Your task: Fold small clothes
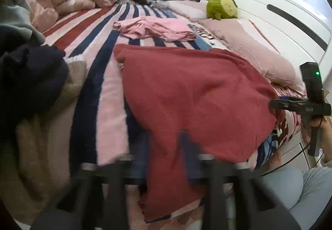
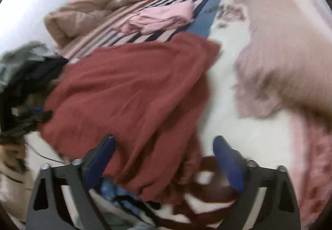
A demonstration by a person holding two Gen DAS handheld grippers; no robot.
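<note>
A dark red garment lies spread across the striped blanket on the bed, its near edge hanging toward me. In the left wrist view my left gripper is a dark blue blur at that near edge, shut on the red cloth. The right wrist view shows the same garment with its bunched hem lying between the blue fingers of my right gripper, which stands open with its pads off the cloth. A crumpled pink garment lies further up the bed.
A dark clothes pile sits at the left. A pink pillow and a green plush toy lie by the white headboard. A hand and a knee show at the right.
</note>
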